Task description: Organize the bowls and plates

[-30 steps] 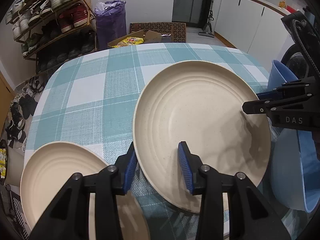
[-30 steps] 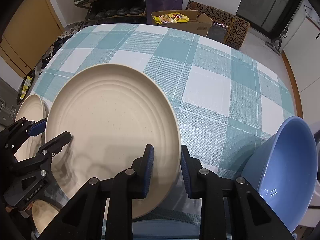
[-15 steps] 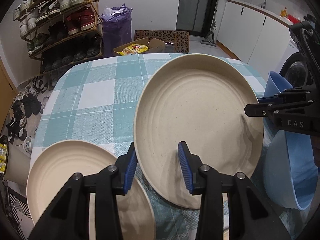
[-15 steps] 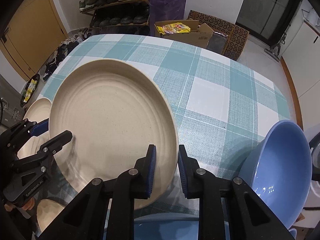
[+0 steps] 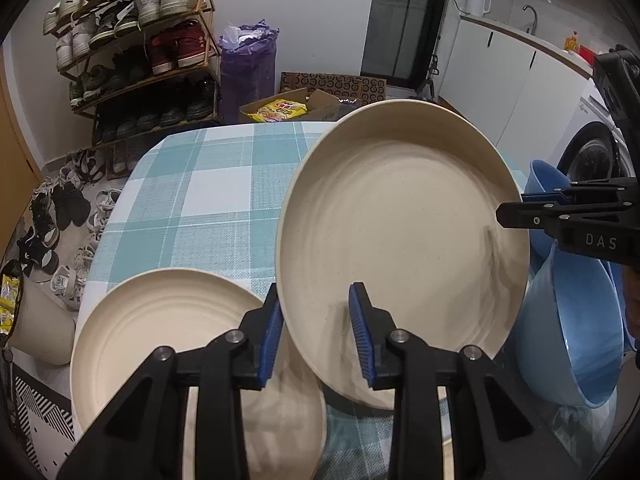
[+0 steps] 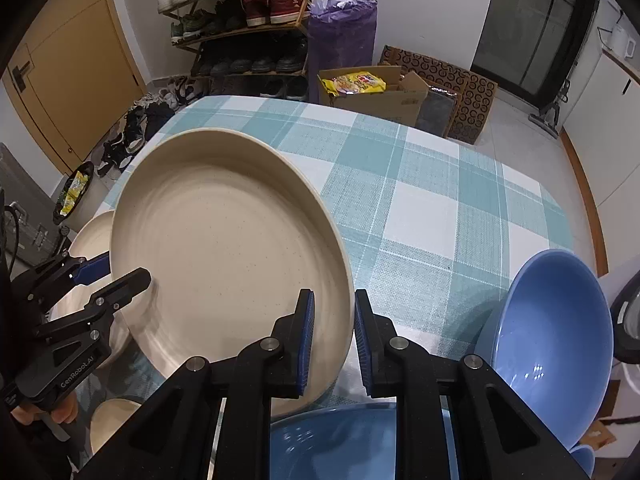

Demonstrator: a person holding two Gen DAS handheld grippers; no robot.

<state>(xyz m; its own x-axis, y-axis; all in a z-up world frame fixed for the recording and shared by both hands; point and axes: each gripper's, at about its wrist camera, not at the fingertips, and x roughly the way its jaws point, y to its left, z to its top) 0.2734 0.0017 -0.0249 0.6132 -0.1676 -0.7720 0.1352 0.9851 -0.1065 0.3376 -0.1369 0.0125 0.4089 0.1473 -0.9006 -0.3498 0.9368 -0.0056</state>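
The left gripper (image 5: 316,334), angled steeply down, is closing its jaws on the near-left rim of the large cream plate (image 5: 400,248). That speckled, ringed plate hangs tilted above the checked table (image 6: 440,216). The right gripper (image 6: 334,344) pinches its right rim, clamped narrow.

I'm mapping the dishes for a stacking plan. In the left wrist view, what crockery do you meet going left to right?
Lower cream plate → lifted cream plate → blue bowl.
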